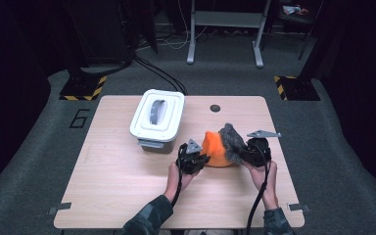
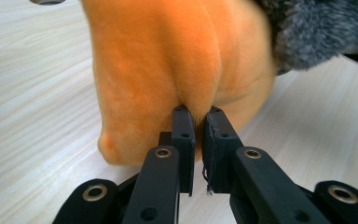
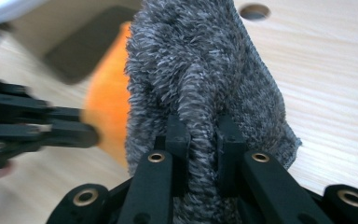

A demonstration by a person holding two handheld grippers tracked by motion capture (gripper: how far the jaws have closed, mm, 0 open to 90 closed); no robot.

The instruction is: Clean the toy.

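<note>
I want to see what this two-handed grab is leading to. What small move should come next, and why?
Probably a short pull apart. The left gripper is shut on a fold of the orange plush, and the right gripper is shut on the grey fuzzy cloth covering its far end. With both grips set at opposite ends, easing the right hand away would likely slide the cloth off.

Bright tabletop, dark surroundings, blurred left edge

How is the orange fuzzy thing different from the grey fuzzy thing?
The orange plush has short, smooth, velvety fur; the grey cloth has long, shaggy fur. The left claw pinches a fold of the orange plush, while the right claw pinches the grey cloth. Both are soft, touch each other, and are held above the same table.
</note>
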